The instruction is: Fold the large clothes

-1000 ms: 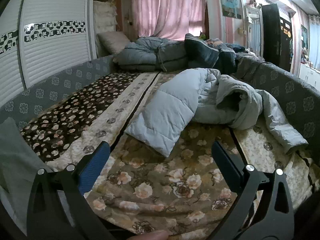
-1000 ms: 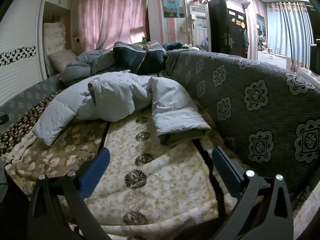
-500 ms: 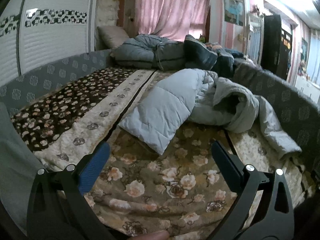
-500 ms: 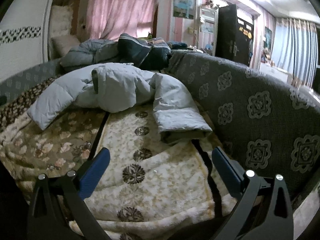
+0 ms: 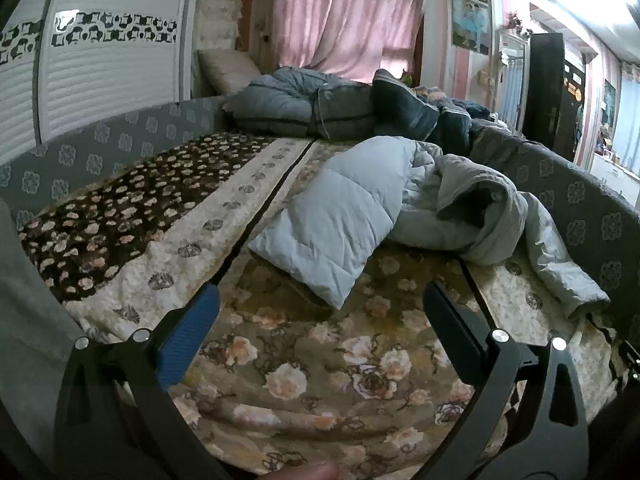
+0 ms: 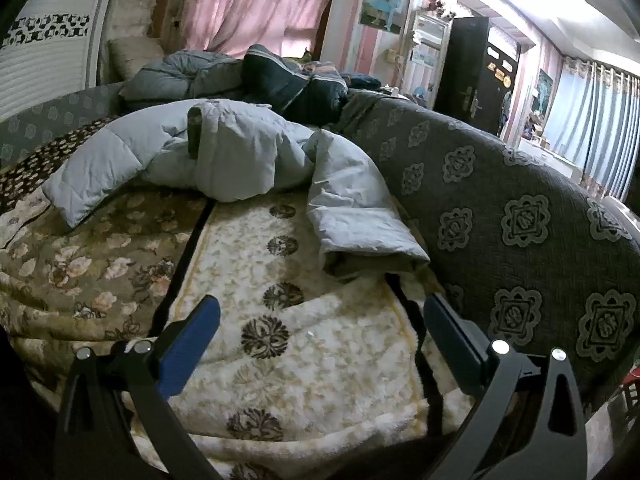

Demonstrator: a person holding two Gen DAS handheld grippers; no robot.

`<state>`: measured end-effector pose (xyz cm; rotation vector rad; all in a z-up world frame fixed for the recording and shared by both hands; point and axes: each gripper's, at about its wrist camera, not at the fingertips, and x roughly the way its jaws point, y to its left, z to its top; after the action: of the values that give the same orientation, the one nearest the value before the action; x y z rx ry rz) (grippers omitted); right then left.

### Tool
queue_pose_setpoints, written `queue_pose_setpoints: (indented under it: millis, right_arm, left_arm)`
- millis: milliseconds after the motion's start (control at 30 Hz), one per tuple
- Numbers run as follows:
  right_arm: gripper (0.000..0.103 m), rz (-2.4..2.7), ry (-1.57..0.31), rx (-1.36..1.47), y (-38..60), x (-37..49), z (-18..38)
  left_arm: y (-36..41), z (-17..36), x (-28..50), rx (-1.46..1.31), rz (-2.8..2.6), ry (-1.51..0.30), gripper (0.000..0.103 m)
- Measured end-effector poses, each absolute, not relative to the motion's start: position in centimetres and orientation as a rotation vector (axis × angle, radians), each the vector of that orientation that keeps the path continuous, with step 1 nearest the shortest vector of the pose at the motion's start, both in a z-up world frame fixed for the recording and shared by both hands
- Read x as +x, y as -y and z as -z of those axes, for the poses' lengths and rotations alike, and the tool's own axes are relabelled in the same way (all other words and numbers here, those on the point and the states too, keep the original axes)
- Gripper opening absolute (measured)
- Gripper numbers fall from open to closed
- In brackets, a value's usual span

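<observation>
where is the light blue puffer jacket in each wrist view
Left wrist: light blue puffer jacket lies centre to right, beyond the open left gripper.
Right wrist: jacket lies upper left to centre, beyond the open right gripper.
Shared landmark: pink curtains.

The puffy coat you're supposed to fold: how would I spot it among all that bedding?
Start at the big bed covered in floral blankets. The pale blue quilted jacket lies crumpled across its middle, one sleeve trailing toward the grey patterned side rail. Unlike the darker grey and navy folded quilts stacked by the pink curtains, it is light, unfolded, with sleeves.
</observation>
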<state>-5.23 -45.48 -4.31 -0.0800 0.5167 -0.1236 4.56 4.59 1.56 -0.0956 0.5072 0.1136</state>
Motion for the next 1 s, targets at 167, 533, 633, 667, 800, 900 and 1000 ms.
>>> queue_pose_setpoints:
  millis: [167, 533, 633, 667, 800, 900, 1000]
  right_arm:
    - [0.101, 0.119, -0.51, -0.074, 45.6, -5.2, 4.3]
    - [0.101, 0.131, -0.481, -0.017, 47.2, -4.3, 2.6]
    - [0.101, 0.127, -0.487, 0.002, 47.7, -3.6, 2.2]
    - [0.101, 0.12, -0.482, -0.008, 47.6, -3.2, 1.9]
    - [0.101, 0.109, -0.454, -0.035, 47.9, -2.2, 0.8]
    - [0.101, 0.084, -0.478, -0.023, 48.4, -0.5, 0.4]
    - [0.101, 0.052, -0.5, -0.036, 48.5, 1.7, 0.0]
  left_arm:
    - [-3.8, -2.3, 4.3, -0.065, -0.099, -0.482, 0.1]
    - [-2.9, -1.9, 5.4, -0.063, -0.081, -0.517, 0.1]
    - [-2.3, -2.2, 6.3, -0.05, -0.075, -0.504, 0.1]
    - [-2.2, -2.3, 6.6, -0.049, -0.076, -0.502, 0.1]
    - [-1.5, -2.6, 7.8, -0.054, -0.066, -0.511, 0.1]
    - [-0.5, -2.9, 8.3, -0.022, -0.064, -0.482, 0.1]
    - [0.0, -2.2, 9.5, -0.02, -0.065, -0.51, 0.1]
